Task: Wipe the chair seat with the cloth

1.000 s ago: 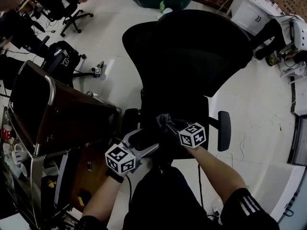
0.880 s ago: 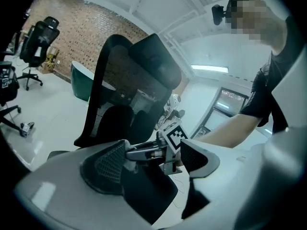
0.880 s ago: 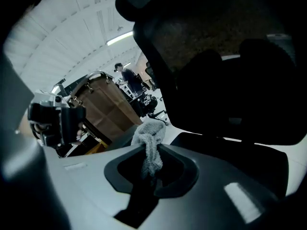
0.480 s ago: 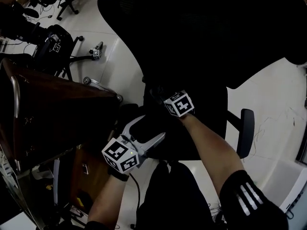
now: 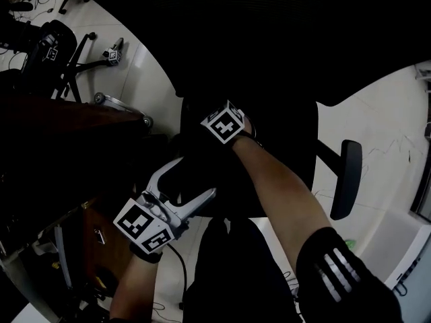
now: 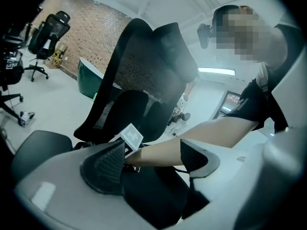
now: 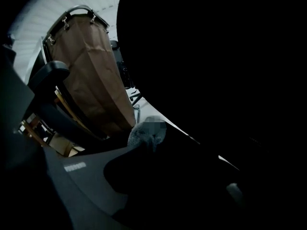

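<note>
Right gripper [image 7: 157,152] clamps the grey cloth [image 7: 145,134] at its jaw tips, over the chair seat [image 5: 288,140]. Left gripper [image 6: 152,158] has its jaws apart and empty, near the seat's front edge.

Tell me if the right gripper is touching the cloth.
Touching: the right gripper view shows the cloth bunched between the jaws of the right gripper.

Head view overhead, both gripper views close, sharing chair seat [image 5: 289,147]

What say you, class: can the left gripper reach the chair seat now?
Probably yes: the left gripper, jaws open, hangs over the chair seat; only the right forearm crosses farther in.
</note>
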Motion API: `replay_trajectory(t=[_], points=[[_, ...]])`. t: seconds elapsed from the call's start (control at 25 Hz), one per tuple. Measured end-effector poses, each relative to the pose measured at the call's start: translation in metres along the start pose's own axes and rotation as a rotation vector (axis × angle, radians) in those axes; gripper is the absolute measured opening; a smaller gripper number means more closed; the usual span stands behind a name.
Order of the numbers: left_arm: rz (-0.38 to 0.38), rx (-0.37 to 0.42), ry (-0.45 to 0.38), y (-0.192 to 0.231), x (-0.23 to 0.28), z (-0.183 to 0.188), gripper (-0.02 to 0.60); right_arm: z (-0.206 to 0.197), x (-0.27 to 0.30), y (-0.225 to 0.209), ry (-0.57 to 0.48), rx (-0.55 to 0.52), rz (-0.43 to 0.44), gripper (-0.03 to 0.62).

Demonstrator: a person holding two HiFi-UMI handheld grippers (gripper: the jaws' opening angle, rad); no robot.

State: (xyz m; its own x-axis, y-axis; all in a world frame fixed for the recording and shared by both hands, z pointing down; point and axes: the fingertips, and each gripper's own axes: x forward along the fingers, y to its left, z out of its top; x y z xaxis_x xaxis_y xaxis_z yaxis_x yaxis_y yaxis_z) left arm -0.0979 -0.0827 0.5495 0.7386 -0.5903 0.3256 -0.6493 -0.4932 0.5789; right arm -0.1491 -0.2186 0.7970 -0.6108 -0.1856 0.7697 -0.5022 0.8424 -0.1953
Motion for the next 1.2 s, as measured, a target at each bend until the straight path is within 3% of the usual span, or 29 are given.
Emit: replay_trajectory(t=[0.16,0.36,0.52,0.76,0.92,1.0,1.08,1.2], points=[[-0.003,0.009,0.013,-0.004,0.009,0.000,0.390,-0.028,-0.017,-0.025,0.061,-0.024,-0.031,0.052],[-0.030,0.019,0.041,-0.018,0.026,-0.002,0.390,-0.109,-0.072,-0.085,0.206,0.042,-0.136,0.052],[-0.064,0.017,0.069,-0.031,0.046,-0.008,0.390,-0.148,-0.120,-0.124,0.199,0.026,-0.216,0.052],[-0.124,0.026,0.092,-0.053,0.069,-0.014,0.390,-0.197,-0.185,-0.168,0.238,0.140,-0.381,0.052],[-0.138,0.034,0.093,-0.059,0.072,-0.015,0.390,-0.207,-0.199,-0.180,0.258,0.175,-0.434,0.051],[-0.136,0.034,0.085,-0.058,0.067,-0.015,0.390,-0.202,-0.200,-0.174,0.240,0.229,-0.428,0.052],[-0.123,0.031,0.075,-0.055,0.056,-0.014,0.390,-0.178,-0.190,-0.153,0.153,0.271,-0.360,0.052],[-0.078,0.027,0.058,-0.045,0.033,-0.009,0.391,-0.122,-0.157,-0.101,0.035,0.216,-0.221,0.052]])
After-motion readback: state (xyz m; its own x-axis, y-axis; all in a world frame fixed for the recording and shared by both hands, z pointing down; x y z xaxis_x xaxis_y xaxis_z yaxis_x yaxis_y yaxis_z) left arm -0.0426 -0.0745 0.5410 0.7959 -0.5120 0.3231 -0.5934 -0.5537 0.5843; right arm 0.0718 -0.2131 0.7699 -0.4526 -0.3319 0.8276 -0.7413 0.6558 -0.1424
